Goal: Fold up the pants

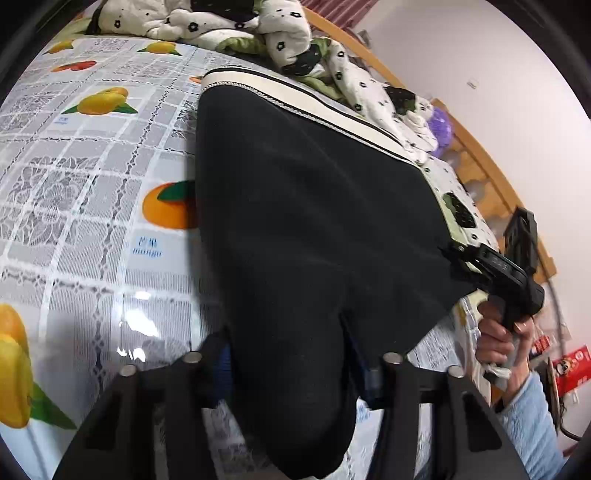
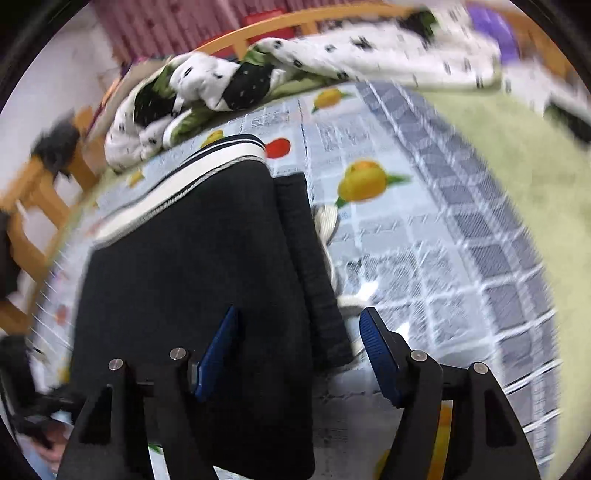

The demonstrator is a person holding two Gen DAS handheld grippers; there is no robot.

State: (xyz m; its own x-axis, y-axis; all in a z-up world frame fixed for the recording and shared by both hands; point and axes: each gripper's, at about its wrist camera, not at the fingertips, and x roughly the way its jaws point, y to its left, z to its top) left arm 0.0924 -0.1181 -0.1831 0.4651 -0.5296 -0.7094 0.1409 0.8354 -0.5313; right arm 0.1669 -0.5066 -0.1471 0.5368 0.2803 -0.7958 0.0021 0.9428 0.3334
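Covering the bed (image 1: 92, 206), a fruit-print sheet; quilt (image 1: 229, 22) behind. Pants (image 1: 314, 221) lie lengthwise, waistband (image 1: 295, 96) far. Left gripper (image 1: 295, 369) pinches pants; right gripper (image 2: 299, 354) open, empty.

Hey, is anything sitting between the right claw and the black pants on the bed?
Nothing visible is in the way. The right claw stands open right over the edge of the black pants, with only the fruit-print cloth beside them. The rumpled quilt lies at the far end, past the white waistband.
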